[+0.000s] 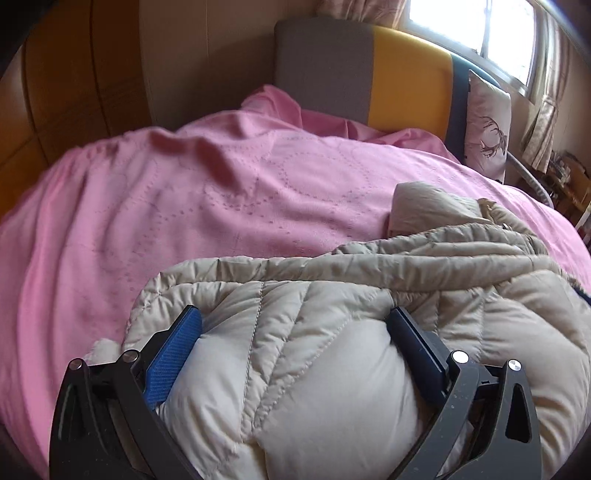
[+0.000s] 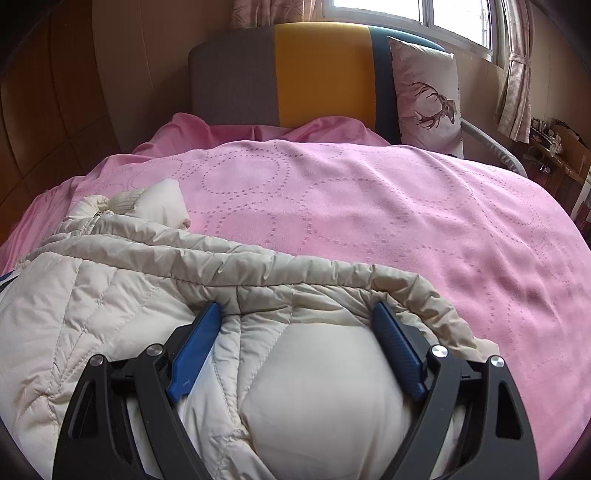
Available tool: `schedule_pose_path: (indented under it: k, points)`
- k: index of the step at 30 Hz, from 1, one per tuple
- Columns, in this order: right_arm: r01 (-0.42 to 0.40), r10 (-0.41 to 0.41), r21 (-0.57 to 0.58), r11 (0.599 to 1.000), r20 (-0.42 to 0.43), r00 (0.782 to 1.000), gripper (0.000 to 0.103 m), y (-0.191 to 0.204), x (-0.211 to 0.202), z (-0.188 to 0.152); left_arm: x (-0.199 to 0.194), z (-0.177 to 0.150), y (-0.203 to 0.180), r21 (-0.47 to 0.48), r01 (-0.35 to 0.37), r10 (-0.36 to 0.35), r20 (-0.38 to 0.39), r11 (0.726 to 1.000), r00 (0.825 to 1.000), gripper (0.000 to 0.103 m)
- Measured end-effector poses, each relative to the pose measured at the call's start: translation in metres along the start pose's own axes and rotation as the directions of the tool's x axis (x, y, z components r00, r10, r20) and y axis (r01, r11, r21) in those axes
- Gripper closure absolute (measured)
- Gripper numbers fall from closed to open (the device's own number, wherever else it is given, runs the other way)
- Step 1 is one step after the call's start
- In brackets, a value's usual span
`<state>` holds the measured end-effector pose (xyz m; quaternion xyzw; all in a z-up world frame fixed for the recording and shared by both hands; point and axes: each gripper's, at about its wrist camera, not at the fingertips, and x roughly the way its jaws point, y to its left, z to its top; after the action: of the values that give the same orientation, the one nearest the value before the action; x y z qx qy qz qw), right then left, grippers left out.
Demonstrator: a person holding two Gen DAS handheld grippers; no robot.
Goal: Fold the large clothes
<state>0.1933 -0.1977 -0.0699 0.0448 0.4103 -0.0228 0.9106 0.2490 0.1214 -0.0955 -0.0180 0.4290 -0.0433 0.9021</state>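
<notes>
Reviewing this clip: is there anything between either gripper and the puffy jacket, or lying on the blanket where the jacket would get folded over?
Nothing visible. The left gripper and right gripper each have their jaws spread around a bulge of the cream jacket, fabric directly between them. Beyond the jacket, the pink blanket shows no loose items up to the deer pillow at the headboard.

Home bedroom: pink-covered bed (image 2: pixel 369 206), headboard (image 2: pixel 295 74), curtained window (image 2: pixel 461 18).

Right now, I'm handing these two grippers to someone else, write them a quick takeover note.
Left gripper: jaws wide, bulging puffer jacket padding between the fingers.
Right gripper: same, jaws wide around padding near the jacket's edge.
Jacket lies bunched at the near side of the pink bedspread, a sleeve sticking out beyond.
Done: a fold seems started.
Left: finish folding, flatten it.
</notes>
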Motion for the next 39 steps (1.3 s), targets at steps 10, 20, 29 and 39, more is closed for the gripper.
schedule_pose_path:
  k: [10, 20, 29, 39]
  points:
    - [0.001, -0.001, -0.004, 1.000, 0.008, 1.000, 0.019, 0.000, -0.001, -0.001, -0.080, -0.032, 0.023, -0.120, 0.039, -0.026, 0.112, 0.992, 0.993, 0.003]
    - [0.012, -0.011, -0.011, 1.000, 0.018, 1.000, 0.018, 0.001, -0.004, -0.002, -0.118, -0.118, 0.086, -0.412, 0.090, -0.054, 0.099, 0.907, 0.994, 0.003]
    - [0.030, -0.029, -0.019, 0.999, 0.024, 0.999, 0.017, 0.003, -0.006, -0.002, -0.131, -0.154, 0.081, -0.524, 0.296, -0.244, 0.166, 0.799, 0.955, 0.003]
    - [0.035, -0.035, -0.023, 0.999, 0.032, 0.999, 0.015, 0.003, -0.007, -0.003, -0.160, -0.195, 0.070, -0.568, 0.344, -0.262, 0.224, 0.748, 0.939, 0.013]
